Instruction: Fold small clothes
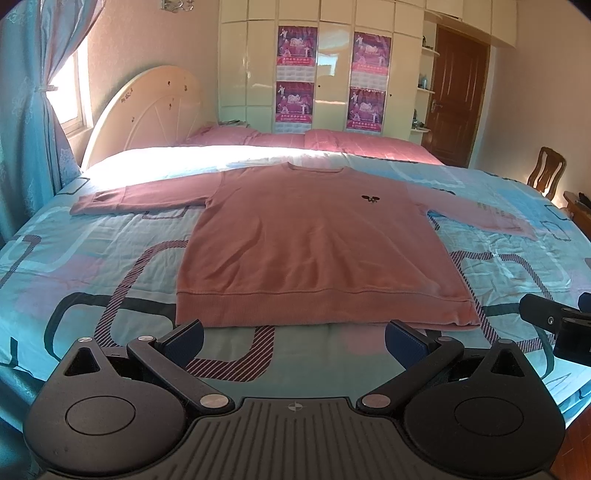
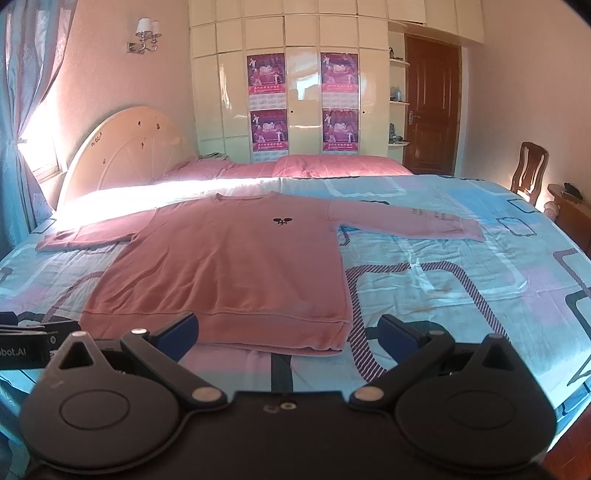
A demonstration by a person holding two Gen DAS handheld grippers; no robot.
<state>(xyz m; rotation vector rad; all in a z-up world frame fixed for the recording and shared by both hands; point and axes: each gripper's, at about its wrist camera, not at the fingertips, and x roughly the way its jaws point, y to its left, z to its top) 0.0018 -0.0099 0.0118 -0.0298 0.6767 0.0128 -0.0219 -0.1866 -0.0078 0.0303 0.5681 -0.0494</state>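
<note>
Left wrist view shows the left gripper (image 1: 293,341) with its two blue-padded fingers (image 1: 184,341) spread wide and holding nothing, poised just short of the hem of a pink sweatshirt (image 1: 314,251). Right wrist view shows the right gripper (image 2: 288,338) spread wide in the same way, also empty, at the hem's right corner, with the left finger pad over the ribbed band and the right pad over bare bedspread.

The sweatshirt lies flat and face up on the bed (image 1: 110,266), hem toward the near edge and collar toward the head of the bed. Both long sleeves are stretched out sideways, one toward the left edge, one toward the right edge. A small dark emblem (image 1: 370,199) sits on the chest.

At the right margin of the left wrist view, part of the right gripper's black body shows beside the hem corner.

Beyond the sweatshirt, pink pillows (image 2: 343,165) rest along the head of the bed, against a cream rounded headboard (image 2: 125,147). Behind stands a cream wardrobe (image 2: 295,33) with four purple posters (image 2: 266,74), and a brown door (image 2: 432,107) to its right. A wooden chair (image 2: 530,171) stands by the bed's far right corner.
</note>
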